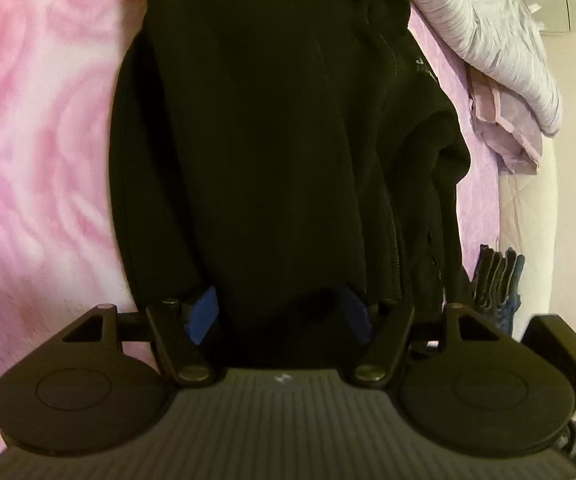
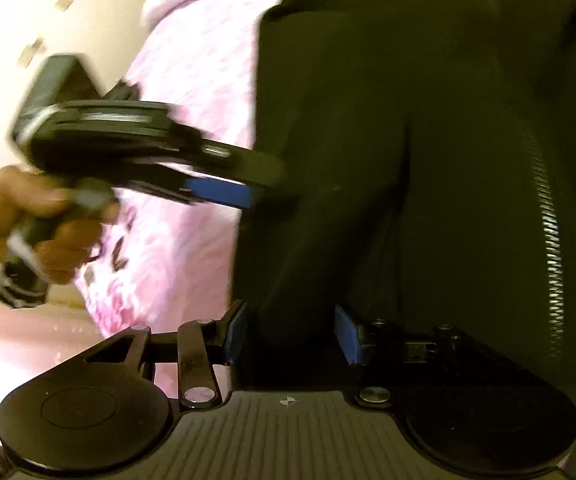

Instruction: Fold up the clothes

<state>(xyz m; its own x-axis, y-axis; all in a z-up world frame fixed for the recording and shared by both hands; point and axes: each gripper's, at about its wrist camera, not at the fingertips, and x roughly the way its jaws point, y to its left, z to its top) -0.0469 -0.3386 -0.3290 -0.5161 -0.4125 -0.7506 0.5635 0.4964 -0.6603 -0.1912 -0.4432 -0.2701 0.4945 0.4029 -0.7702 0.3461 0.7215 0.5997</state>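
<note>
Here, left to right in the left wrist view: pink rose-patterned blanket (image 1: 35, 128), covering the bed. Centre: black jacket (image 1: 271, 128), zippered, lying lengthwise on the blanket, its near hem running down between the blue pads (image 1: 201, 314) of the left gripper (image 1: 277, 316). Jaws parted about halfway; whether the pads press the cloth cannot be told. Right of the jacket: mauve sheet (image 1: 484, 200), then a striped grey-white bundle (image 1: 488, 28) on top of it, and a dark folded stack (image 1: 500, 276) at the bed's edge.

Right wrist view, left to right: a hand (image 2: 27, 224) holding the left gripper (image 2: 243, 192), blurred, seen side-on, its blue pad at the jacket's (image 2: 428, 140) left edge. Behind it, the blanket (image 2: 191, 80). Centre and right: the jacket fills the frame, zip teeth (image 2: 552, 248) running down its right side. Bottom: right gripper (image 2: 292, 334), jaws about half open, dark cloth lying between the pads (image 2: 348, 336); a gap shows at each pad, so no firm grip is seen.
</note>
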